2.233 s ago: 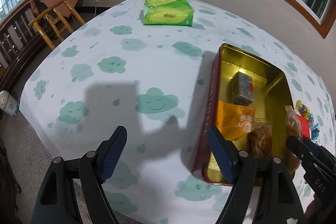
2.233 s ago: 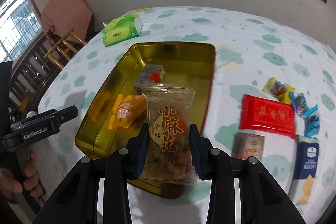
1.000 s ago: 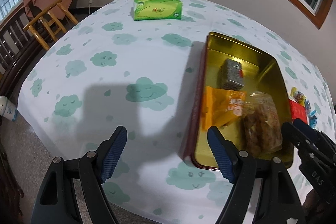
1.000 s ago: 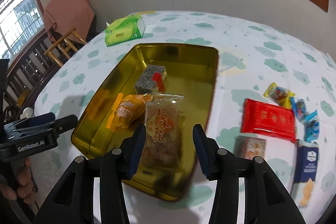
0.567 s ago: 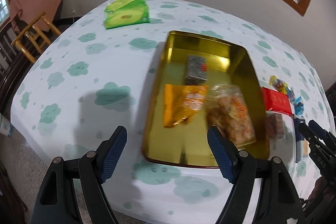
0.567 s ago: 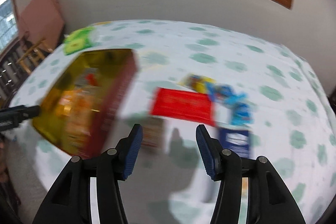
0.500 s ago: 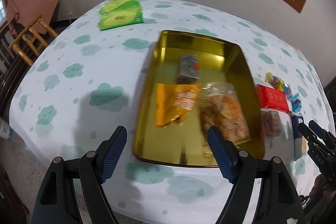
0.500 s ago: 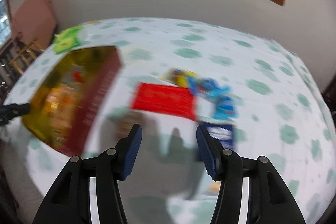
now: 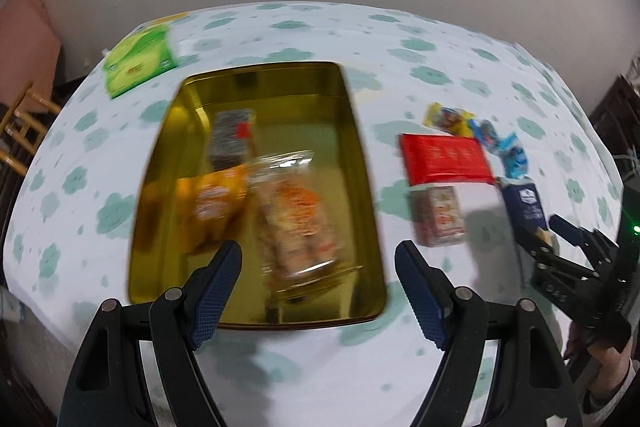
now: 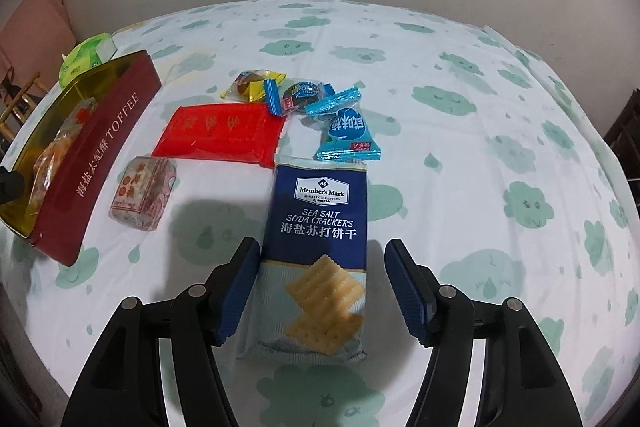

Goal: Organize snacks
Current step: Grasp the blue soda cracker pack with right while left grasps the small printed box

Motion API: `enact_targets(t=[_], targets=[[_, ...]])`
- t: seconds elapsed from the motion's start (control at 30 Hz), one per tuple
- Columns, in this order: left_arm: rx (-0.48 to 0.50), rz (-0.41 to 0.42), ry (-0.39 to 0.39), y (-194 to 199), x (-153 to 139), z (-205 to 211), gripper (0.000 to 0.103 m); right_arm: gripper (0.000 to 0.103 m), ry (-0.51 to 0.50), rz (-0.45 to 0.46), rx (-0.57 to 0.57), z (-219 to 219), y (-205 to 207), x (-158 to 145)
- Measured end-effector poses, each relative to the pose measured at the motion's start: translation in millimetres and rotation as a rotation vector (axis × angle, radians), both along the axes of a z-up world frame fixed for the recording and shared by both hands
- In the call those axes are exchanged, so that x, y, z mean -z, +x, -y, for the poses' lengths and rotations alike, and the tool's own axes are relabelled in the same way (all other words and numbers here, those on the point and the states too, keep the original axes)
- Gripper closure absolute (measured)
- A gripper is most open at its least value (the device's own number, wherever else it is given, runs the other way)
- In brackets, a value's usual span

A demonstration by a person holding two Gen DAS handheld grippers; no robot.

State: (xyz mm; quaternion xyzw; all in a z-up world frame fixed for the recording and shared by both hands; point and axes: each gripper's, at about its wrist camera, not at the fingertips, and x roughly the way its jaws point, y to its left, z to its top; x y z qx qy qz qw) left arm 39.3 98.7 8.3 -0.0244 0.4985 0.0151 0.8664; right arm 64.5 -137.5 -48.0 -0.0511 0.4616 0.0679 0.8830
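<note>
1. Snacks lie in two groups on your surface (image 10: 460, 39), which wears a white cloth printed with green clouds: some in the gold tin (image 9: 352, 155), the rest loose to its right.
2. The gold tin, its red side lettered TOFFEE, holds a clear bag of fried twists (image 9: 294, 215), an orange packet (image 9: 210, 199) touching it, and a small dark packet (image 9: 230, 139) farther back.
3. A green tissue pack (image 9: 138, 65) sits beyond the tin's far left corner.
4. The red packet (image 10: 220, 133) lies flat near the tin, with a small pink-printed packet (image 10: 142, 193) just in front of it.
5. The blue soda cracker pack (image 10: 316, 251) lies between the jaws of your right gripper (image 10: 322, 295); those jaws are opening, and their pads stand clear of the pack.
6. Your left gripper (image 9: 320, 295) hangs over the tin's near edge, jaws spread wide and grasping nothing.
7. Small candies, a yellow candy (image 10: 250, 85) and blue candies (image 10: 346, 129), cluster behind the cracker pack.
</note>
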Motion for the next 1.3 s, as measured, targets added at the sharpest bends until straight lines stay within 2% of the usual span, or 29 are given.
enact_targets(t=[0.17,0.27,0.33,0.57,0.9,1.0,1.17,1.23,1.3], targets=[[0.046,-0.007,0.010,9,6,27,0.027,0.037,0.012,-0.003,-0.003,-1,6,7],[0.069,-0.009,0.015,12,8,41,0.027,0.042,0.003,0.010,-0.011,-3,7,8],[0.082,-0.008,0.022,14,8,49,0.027,0.050,0.009,0.017,-0.020,-4,6,7],[0.129,-0.025,0.023,19,15,73,0.027,0.052,0.035,0.022,-0.024,7,-3,6],[0.154,-0.046,0.007,33,28,99,0.027,0.052,0.035,0.048,0.117,67,-2,7],[0.140,-0.064,-0.007,41,35,100,0.031,0.052,0.028,0.062,0.127,76,-1,7],[0.103,-0.104,-0.028,55,46,97,0.047,0.052,0.017,0.082,0.130,75,-2,8],[0.095,-0.119,-0.041,59,51,95,0.050,0.052,0.022,0.082,0.130,74,-3,9],[0.091,-0.114,-0.023,61,52,95,0.052,0.052,0.023,0.082,0.130,74,-3,9]])
